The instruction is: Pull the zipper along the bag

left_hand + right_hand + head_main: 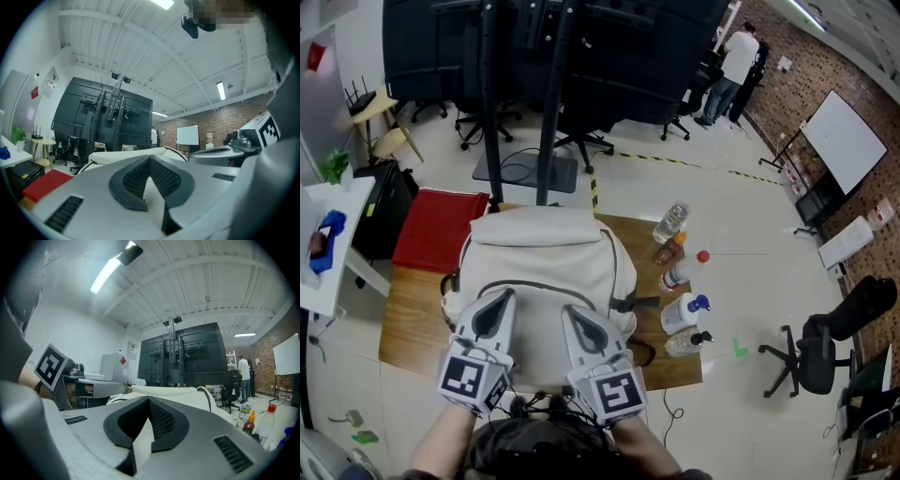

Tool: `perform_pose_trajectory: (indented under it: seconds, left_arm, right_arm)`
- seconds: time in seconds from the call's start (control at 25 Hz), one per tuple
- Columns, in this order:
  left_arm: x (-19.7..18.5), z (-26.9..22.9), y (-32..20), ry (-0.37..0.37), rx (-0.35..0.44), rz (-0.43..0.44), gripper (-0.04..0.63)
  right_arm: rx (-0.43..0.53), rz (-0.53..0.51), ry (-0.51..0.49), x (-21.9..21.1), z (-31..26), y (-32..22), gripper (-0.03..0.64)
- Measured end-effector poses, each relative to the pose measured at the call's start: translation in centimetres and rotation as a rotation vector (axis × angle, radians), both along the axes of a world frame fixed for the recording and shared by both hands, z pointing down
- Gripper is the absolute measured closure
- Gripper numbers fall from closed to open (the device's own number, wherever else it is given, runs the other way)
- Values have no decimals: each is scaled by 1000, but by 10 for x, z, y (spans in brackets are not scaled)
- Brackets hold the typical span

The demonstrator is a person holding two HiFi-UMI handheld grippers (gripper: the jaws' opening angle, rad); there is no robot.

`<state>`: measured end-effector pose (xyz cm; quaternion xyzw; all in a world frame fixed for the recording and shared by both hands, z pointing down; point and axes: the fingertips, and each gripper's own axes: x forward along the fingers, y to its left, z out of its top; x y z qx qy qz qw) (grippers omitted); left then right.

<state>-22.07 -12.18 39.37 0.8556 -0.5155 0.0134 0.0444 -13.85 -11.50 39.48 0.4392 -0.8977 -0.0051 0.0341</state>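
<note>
White bag (546, 248): lay mid-frame on the wooden table (405, 326). Left gripper (498, 301), right gripper (577, 316): you held both at lower centre, jaws together, tips over the bag's near side.

The right tool (149, 401) has its jaws together, the white bag (174, 391) right ahead, bottles (249, 424) at right.

Cream fabric backpack (544, 246) lying flat on a brown wooden table (411, 323). A dark zipper track (539, 280) arcs across its upward-facing panel.
</note>
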Motion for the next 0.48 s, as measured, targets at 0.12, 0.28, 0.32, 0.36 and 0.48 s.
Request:
perform_pose_trajectory:
  seconds: [0.12, 0.28, 0.32, 0.36, 0.48]
  left_arm:
    - [1, 2, 0, 4, 0, 1, 583]
    - [3, 2, -1, 25, 33, -1, 583]
    - [3, 4, -1, 24, 27, -2, 583]
    - [2, 5, -1, 23, 22, -4, 583]
    - [1, 10, -2, 17, 10, -11, 583]
  right_arm:
    - [4, 1, 0, 0, 1, -1, 603]
    - [-7, 0, 0, 1, 4, 0, 603]
    - [-13, 0, 7, 2, 5, 0, 603]
    - [-16, 1, 12, 3, 7, 0, 603]
    - [-10, 8, 19, 9, 11, -1, 603]
